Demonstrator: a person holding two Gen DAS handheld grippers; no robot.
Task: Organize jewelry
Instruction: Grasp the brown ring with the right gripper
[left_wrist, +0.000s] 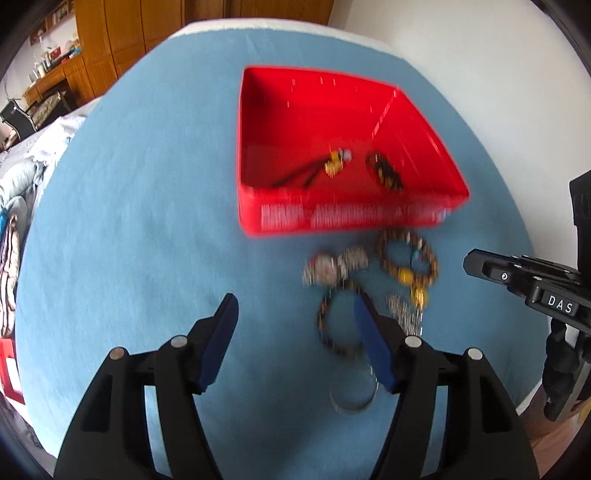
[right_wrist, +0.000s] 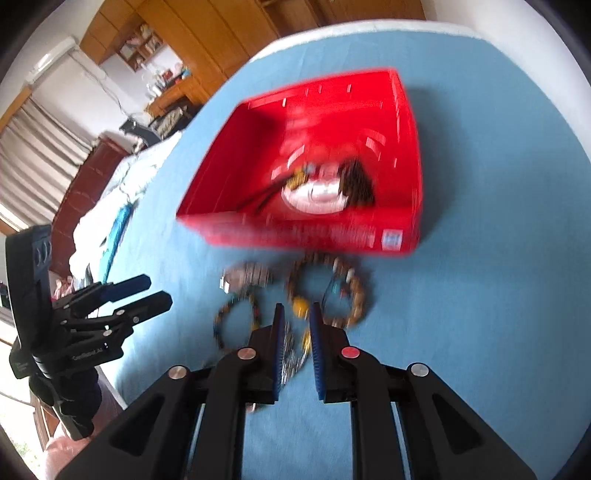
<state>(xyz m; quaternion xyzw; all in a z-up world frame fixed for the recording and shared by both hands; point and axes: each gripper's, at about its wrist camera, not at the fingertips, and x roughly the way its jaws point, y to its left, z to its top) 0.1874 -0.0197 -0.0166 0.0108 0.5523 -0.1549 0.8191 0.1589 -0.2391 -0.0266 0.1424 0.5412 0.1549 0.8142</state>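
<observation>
A red box (left_wrist: 255, 155) (right_wrist: 221, 206) stands on the blue cloth with a dark beaded bracelet (left_wrist: 384, 171) and a yellow-charm cord (left_wrist: 332, 166) inside. In front of it lie a brown bead bracelet with a yellow bead (left_wrist: 406, 254) (right_wrist: 354, 291), a silver piece (left_wrist: 332, 266) (right_wrist: 247, 275), a dark bead bracelet (left_wrist: 325, 321) (right_wrist: 236, 314), a silver chain (left_wrist: 402, 310) (right_wrist: 291, 354) and a metal ring (left_wrist: 352, 402). My left gripper (left_wrist: 295, 317) is open above the dark bracelet. My right gripper (right_wrist: 295, 314) is narrowly open over the chain, holding nothing.
The blue cloth (left_wrist: 129, 221) covers a round table whose white edge (left_wrist: 295, 24) shows at the back. Wooden cabinets (left_wrist: 122, 37) and bedding (left_wrist: 22, 177) lie to the left. The right gripper shows at the left wrist view's right edge (left_wrist: 517, 277).
</observation>
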